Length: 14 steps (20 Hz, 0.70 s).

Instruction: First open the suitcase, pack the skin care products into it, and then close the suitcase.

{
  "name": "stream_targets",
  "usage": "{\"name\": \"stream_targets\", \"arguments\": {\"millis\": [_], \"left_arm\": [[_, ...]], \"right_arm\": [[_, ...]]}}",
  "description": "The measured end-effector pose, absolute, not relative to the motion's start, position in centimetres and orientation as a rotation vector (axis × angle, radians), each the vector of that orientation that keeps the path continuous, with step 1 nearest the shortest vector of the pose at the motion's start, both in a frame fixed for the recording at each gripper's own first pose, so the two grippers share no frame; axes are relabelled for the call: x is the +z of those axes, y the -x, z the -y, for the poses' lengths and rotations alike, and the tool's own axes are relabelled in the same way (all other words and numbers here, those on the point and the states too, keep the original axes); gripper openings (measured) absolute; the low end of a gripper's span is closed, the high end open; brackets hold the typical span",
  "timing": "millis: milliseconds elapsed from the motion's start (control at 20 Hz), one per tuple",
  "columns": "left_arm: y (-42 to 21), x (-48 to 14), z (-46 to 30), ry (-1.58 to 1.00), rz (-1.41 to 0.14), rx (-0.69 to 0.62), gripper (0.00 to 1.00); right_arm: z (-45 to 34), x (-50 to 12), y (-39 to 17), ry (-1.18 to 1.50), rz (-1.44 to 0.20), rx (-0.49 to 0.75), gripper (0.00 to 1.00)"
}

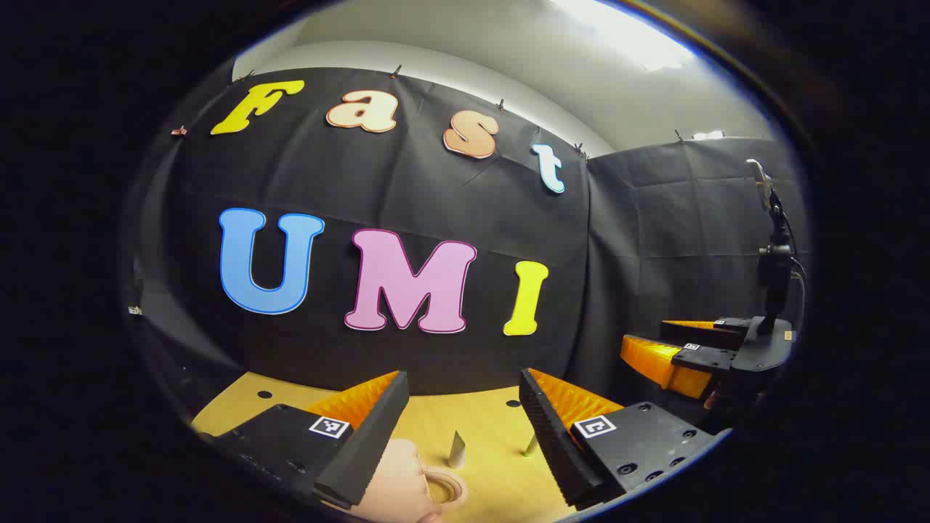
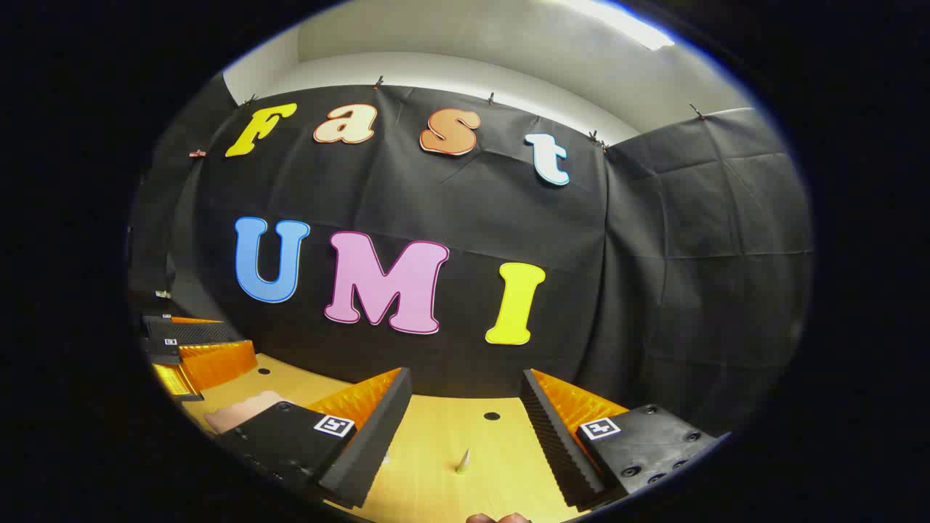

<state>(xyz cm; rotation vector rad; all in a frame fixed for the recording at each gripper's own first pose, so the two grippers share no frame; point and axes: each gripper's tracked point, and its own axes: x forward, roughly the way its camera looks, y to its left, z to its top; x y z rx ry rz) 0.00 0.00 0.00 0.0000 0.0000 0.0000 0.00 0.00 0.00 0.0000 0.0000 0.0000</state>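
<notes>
In the left gripper view, the left gripper gapes empty above one pink suitcase on the wooden table; the right gripper floats aside. In the right gripper view, the right gripper spreads empty, level, suitcase lower left.

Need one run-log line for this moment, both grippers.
left gripper: open, raised over table | right gripper: open, raised | pink suitcase: under left fingers, untouched

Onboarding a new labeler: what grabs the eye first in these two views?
The left hand-held gripper, open, with ribbed orange fingers, hangs over a yellow wooden table. Below it lies a pale pink object, possibly the suitcase. The right hand-held gripper, open too, frames a small pointed tube tip.
</notes>
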Motion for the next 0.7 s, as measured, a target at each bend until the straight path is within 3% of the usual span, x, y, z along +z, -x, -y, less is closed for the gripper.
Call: {"name": "stream_targets", "arguments": {"millis": [700], "left_arm": [[0.87, -0.86, -0.02, -0.065, -0.03, -0.001, 0.96]], "right_arm": [[-0.69, -0.84, -0.25, -0.017, -0.003, 0.018, 0.96]]}}
